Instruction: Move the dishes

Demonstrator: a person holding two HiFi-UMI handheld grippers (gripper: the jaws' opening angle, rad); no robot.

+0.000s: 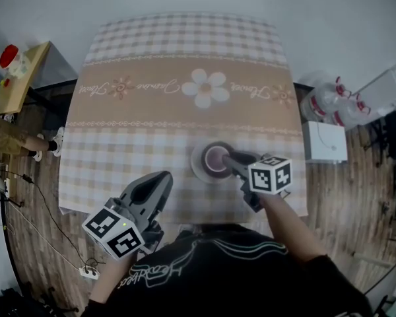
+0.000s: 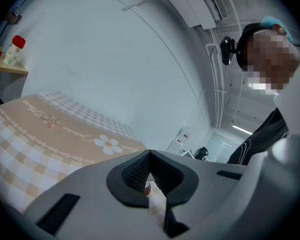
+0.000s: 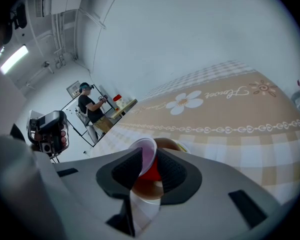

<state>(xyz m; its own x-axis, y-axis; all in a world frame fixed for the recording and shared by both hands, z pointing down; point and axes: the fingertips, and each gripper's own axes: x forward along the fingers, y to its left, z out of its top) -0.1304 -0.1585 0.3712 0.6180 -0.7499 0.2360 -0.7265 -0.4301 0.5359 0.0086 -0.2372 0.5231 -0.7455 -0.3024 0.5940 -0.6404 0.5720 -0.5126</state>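
Contact is on the right side only: the right gripper (image 1: 228,158) reaches in over the near edge of the table (image 1: 152,111) and its jaws pinch the rim of a pink bowl (image 1: 216,158), one jaw inside the wall and one outside, as the right gripper view shows (image 3: 150,157). A rim hold like this suits a thin-walled bowl (image 3: 143,146) that is too wide to span whole. The bowl rests in a plate (image 1: 197,161), and the two dishes sit as a stack on the checked part of the cloth (image 1: 119,160), close to the person, well short of the flower band. Under the jaws the plate (image 3: 149,191) shows brownish, with red inside the bowl; whether the bowl has left the plate I cannot tell. The left gripper (image 1: 160,181) hangs off to the left of the stack, near the table edge and apart from both dishes, with its jaws pressed together on nothing (image 2: 149,159); it is probably kept back so that it does not crowd the right one. By my reading the move is at its start, and the thin rim hold could slip or tip the bowl if it is lifted fast.
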